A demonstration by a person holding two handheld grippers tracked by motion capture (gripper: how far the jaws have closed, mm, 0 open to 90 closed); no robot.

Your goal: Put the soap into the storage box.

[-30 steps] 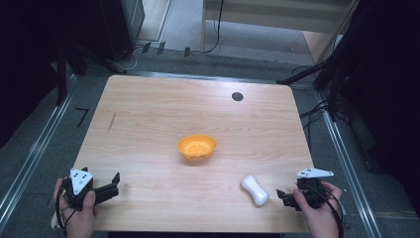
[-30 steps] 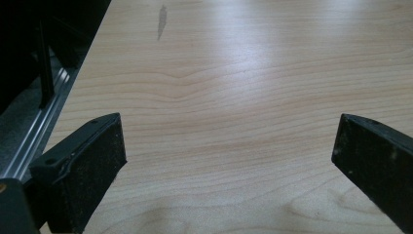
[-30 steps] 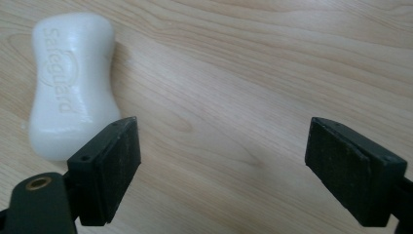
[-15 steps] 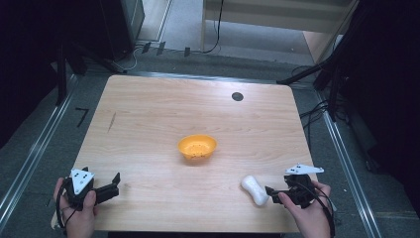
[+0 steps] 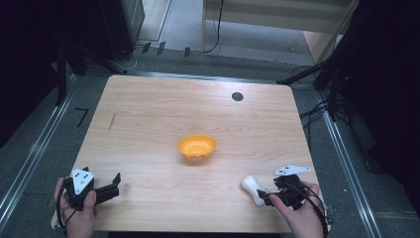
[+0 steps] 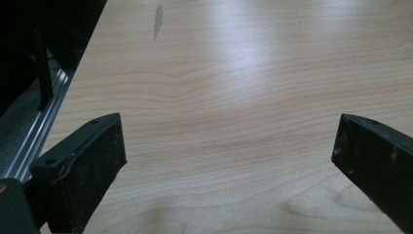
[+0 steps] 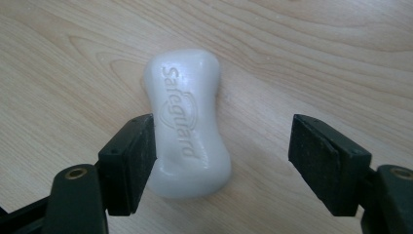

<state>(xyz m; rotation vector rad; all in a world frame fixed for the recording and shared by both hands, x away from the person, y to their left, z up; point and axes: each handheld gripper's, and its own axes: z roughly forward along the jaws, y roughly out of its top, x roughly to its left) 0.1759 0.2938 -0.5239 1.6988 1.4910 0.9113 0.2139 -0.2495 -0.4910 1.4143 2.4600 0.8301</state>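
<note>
Soap bar [image 7: 187, 126] is lying flat on the table [image 5: 148, 114], at about five o'clock from the orange bowl [image 5: 197, 148] and well apart from it, close to my near edge; it is white, waisted in the middle, lettering facing up.

My right gripper [image 7: 221, 151] is straddling the near end of the bar; the jaws have just been closing, with the soap between them; one pad is touching its side, at nine o'clock in the right gripper view, while the other pad at three o'clock is standing off with bare wood in the gap; so I am not holding anything yet, jaws roughly half shut.

My left gripper [image 6: 229, 146] is resting at the near left corner, at about seven o'clock from the bowl; jaws gaping wide, nothing but tabletop between them.

Risks, as I am judging them: the bar is sitting off-centre in the right jaws, so the closing pad is likely to shove it sideways or spin it before both pads bite; I am catching the rounded end rather than the waist, and a smooth bar may squirt forward out of the pinch; a weak grip may drop it short of the bowl.
</note>
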